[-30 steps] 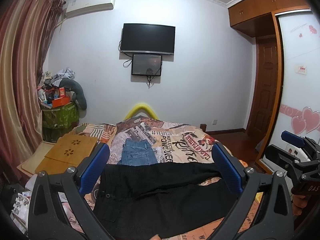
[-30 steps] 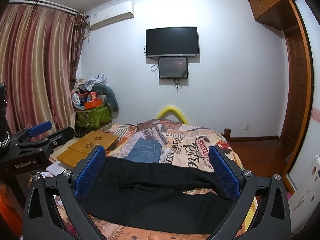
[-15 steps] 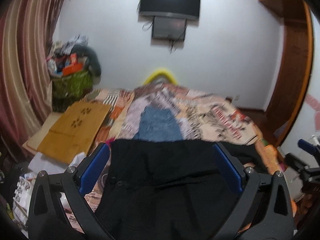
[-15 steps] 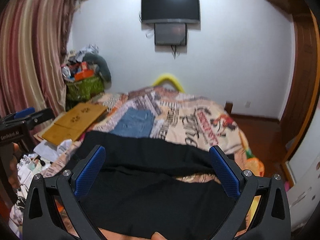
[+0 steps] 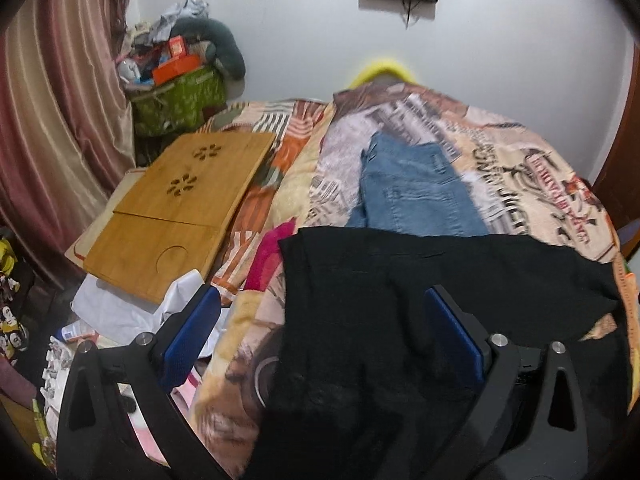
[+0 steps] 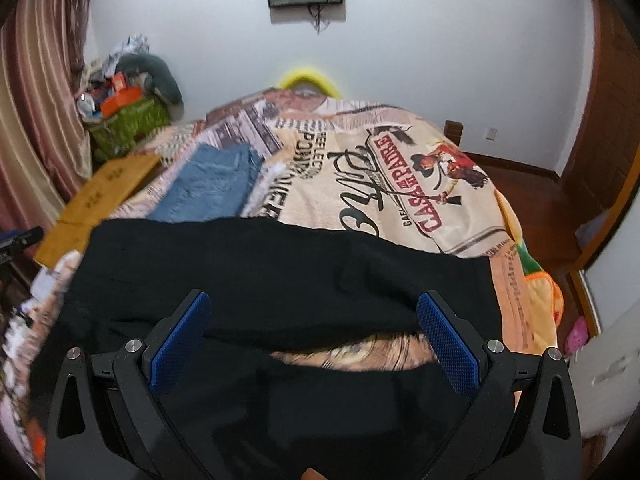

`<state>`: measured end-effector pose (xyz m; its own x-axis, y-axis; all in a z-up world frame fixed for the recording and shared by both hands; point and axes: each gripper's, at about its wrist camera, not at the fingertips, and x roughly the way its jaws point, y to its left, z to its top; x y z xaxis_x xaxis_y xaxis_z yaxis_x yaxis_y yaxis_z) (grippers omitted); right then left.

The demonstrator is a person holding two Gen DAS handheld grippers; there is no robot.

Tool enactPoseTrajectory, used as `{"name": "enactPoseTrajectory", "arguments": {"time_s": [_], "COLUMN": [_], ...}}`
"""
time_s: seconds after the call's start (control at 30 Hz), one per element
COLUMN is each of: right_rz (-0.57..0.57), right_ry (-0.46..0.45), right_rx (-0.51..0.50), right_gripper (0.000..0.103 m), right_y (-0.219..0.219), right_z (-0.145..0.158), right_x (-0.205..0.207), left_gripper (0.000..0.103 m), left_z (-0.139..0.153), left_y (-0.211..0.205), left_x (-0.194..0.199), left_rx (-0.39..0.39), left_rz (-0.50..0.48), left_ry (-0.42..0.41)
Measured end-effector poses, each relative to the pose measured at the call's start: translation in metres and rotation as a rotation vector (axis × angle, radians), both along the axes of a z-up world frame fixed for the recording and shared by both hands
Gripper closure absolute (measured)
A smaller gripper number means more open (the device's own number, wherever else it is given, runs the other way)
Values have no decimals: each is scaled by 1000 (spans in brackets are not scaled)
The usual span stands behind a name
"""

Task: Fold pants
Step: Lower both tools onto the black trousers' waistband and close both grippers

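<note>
The black pants (image 6: 280, 280) lie spread flat on the bed (image 6: 400, 184), long axis running left to right, waist end toward the left, legs toward the right. The fabric appears soft and limp; it should drape and wrinkle, so grasp at edges: waistband and cuffs. The left hand-held gripper (image 5: 320, 332) is wide, its jaws closing, nothing gripped. The right hand-held gripper (image 6: 312, 340) stands wide apart, holding nothing.

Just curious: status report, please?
Left gripper closing, right gripper open, both empty. Black fabric pants spread unfolded. Folded blue denim jeans lie just beyond.
</note>
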<state>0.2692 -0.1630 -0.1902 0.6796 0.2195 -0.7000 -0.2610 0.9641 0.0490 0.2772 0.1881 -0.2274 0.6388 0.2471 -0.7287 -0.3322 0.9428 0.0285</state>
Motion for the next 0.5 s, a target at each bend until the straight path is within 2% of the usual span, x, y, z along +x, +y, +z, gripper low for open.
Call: {"name": "enactPoseTrajectory", "arguments": {"time_s": [0.03, 0.13, 0.4, 0.5], "right_rz": [12, 44, 138, 173], "right_ry": [3, 4, 49, 100], "right_rx": [-9, -15, 1, 21], "right_gripper": [1, 2, 25, 31], "right_y": [1, 8, 26, 34], "right_z": [-3, -9, -26, -38], "right_x": [7, 26, 84, 108], "left_gripper": [13, 16, 25, 28], "left_z": [-5, -19, -62, -80], "left_y": [6, 19, 53, 60], "left_x": [5, 23, 76, 96], "left_rx": [-6, -33, -148, -177], "left_rz": [1, -7, -7, 1], "left_ry": [15, 53, 151, 190]}}
